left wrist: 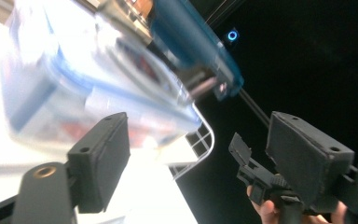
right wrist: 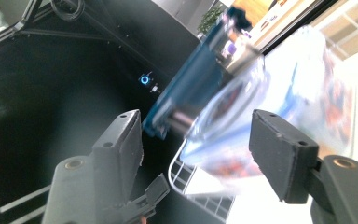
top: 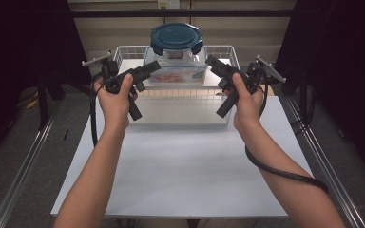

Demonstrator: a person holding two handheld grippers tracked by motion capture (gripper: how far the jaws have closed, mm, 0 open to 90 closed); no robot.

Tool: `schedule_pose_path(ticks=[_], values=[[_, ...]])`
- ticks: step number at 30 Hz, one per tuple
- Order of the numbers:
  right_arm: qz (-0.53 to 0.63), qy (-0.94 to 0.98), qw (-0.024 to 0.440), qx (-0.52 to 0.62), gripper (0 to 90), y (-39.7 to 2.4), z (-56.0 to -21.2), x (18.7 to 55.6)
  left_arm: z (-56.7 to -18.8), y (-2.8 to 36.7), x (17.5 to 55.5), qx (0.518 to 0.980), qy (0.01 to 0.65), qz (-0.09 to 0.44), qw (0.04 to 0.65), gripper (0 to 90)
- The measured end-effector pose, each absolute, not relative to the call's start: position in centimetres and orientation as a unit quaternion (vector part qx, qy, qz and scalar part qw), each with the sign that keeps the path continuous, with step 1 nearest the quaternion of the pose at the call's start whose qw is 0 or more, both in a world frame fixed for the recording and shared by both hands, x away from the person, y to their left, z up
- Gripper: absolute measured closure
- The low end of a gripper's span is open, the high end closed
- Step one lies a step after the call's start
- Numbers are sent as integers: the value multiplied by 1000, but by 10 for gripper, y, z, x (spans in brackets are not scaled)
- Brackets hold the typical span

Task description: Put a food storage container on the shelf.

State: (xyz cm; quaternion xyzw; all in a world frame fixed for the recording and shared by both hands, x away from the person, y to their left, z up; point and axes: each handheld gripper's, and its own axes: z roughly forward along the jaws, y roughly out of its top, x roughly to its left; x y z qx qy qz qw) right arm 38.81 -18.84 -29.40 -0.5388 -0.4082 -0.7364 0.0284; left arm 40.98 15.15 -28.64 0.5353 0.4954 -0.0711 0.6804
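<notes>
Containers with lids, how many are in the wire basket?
2. A round one with a blue lid sits on top of a larger clear one inside the wire basket; others may be hidden.

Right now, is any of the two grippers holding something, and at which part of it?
Nothing is held. The left gripper and right gripper both stand open beside the clear container with the blue lid, without touching it.

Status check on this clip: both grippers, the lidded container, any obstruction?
Left gripper open, right gripper open, flanking clear container, neither touching. Container upright in wire basket, blue lid on. Nothing between jaws and container.
</notes>
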Motion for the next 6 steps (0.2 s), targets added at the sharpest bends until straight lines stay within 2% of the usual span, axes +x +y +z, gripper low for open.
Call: schedule_pose_path(ticks=[6], values=[[-729, -428, 32, -533, 300, -188, -314, 365, -304, 152, 393, 541, 499, -75, 673, 162]])
